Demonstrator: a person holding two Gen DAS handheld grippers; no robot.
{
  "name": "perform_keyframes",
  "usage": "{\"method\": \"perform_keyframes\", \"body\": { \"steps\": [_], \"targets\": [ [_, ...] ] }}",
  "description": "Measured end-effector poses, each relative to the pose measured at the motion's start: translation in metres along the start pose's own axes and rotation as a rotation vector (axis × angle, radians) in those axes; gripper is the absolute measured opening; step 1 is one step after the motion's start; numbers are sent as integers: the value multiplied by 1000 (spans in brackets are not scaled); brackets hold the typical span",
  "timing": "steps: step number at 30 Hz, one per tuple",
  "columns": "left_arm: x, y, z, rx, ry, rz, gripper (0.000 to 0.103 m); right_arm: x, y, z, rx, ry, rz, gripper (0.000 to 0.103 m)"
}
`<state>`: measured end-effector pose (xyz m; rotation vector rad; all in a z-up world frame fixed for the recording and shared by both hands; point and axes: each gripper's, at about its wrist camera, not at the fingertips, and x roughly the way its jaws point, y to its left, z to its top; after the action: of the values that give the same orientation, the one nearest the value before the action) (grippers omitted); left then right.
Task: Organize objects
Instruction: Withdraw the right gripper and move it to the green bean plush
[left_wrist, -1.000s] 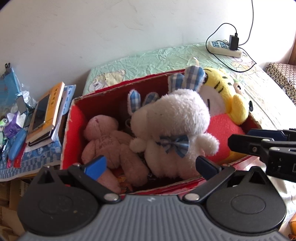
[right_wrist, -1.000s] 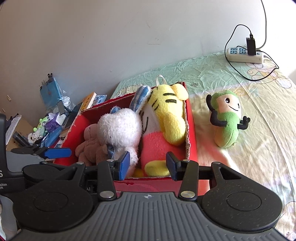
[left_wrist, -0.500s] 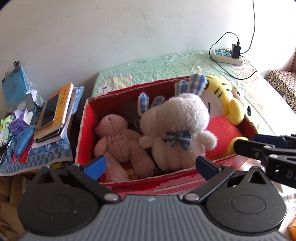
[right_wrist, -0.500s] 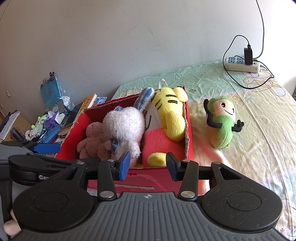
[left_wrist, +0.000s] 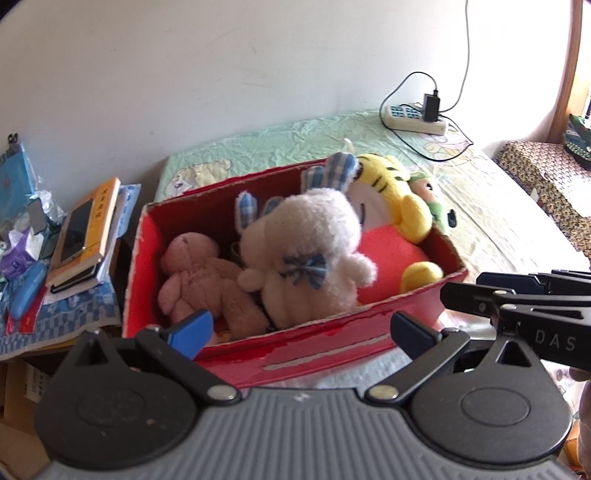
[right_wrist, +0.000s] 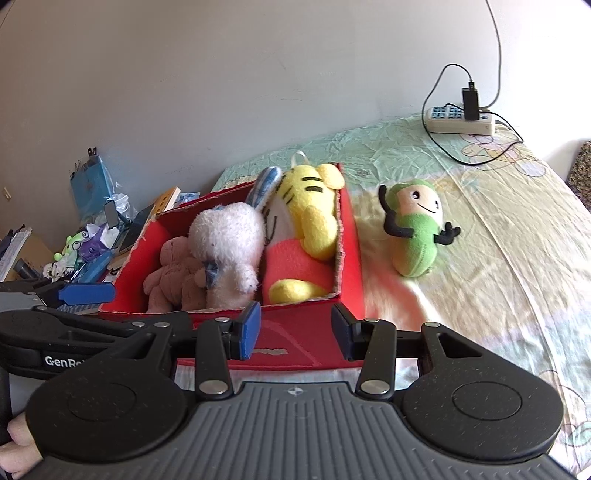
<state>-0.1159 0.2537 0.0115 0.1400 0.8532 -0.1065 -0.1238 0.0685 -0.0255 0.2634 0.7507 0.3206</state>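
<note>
Both grippers spread, empty: left (left_wrist: 301, 328), right (right_wrist: 295, 330). Box (right_wrist: 314, 332) near rim just ahead; bare bed (right_wrist: 498, 295) right of right jaws.

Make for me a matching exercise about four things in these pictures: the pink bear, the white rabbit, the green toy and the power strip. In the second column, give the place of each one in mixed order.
Things:
1. pink bear
2. white rabbit
3. green toy
4. power strip

Places:
A. on the bedsheet, outside the red box
B. at the far end of the bed, near the wall
C. in the box, beside the yellow tiger
D. in the box, at its left end

Pairs: 1-D, 2-C, 3-A, 4-B
</note>
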Motion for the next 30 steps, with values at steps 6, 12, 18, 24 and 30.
{"method": "perform_keyframes", "body": {
  "steps": [6,12,18,24,30],
  "targets": [
    [0,-23,2,55,-17,-28,102,-4,-19,-3,35,1,-21,46],
    [7,-40,11,58,-7,-23,102,-3,-39,0,30,21,-13,46],
    [12,-64,20,60,-3,2,102,-2,-64,7,32,49,0,46],
    [17,-92,31,53,6,6,102,-3,-94,16,30,72,14,46],
    [26,-121,39,51,19,7,102,-2,-123,19,30,117,27,46]
  ]
}}
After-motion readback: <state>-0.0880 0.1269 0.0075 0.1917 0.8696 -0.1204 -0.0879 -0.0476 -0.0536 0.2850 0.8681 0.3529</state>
